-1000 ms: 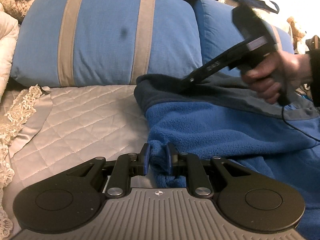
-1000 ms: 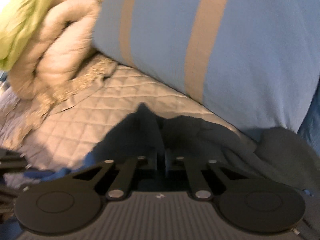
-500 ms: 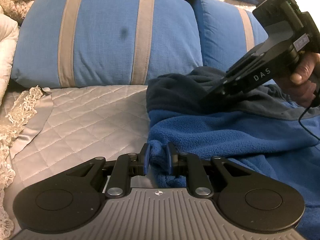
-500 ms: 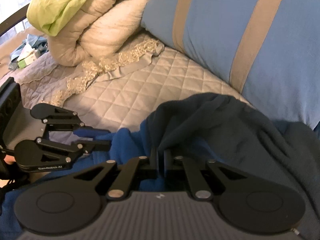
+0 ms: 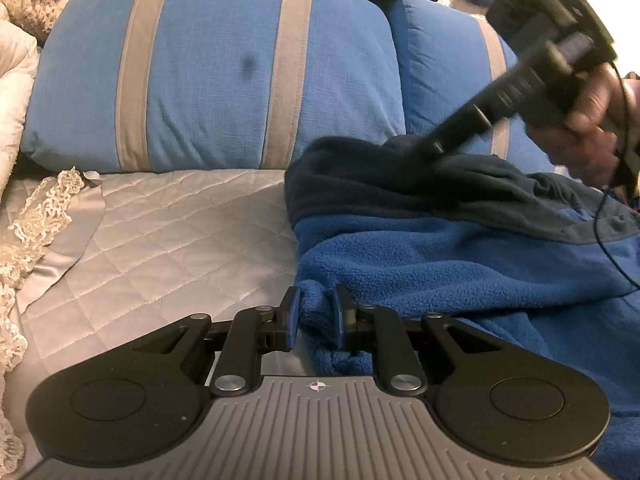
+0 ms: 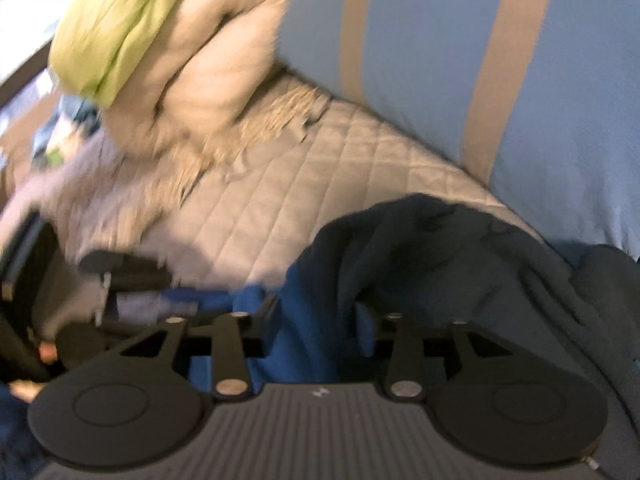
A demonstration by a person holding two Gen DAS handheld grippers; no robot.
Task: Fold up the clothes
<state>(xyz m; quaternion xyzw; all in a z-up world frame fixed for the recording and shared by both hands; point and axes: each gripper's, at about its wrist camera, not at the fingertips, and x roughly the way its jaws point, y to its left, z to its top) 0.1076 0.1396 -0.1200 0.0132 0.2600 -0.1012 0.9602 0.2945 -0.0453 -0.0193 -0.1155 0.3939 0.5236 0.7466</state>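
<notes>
Blue fleece garment (image 5: 460, 264), soft and limp on the quilted bed (image 5: 168, 236): your left tool (image 5: 314, 316) pinches its near hem, your right tool (image 6: 316, 322) is opening over the navy collar fold—take hold at edges.

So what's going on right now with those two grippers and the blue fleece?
Left gripper shut on blue fleece edge. Right gripper opening, pads clear of the fleece's dark part. Striped pillow close behind; nothing blocking.
</notes>
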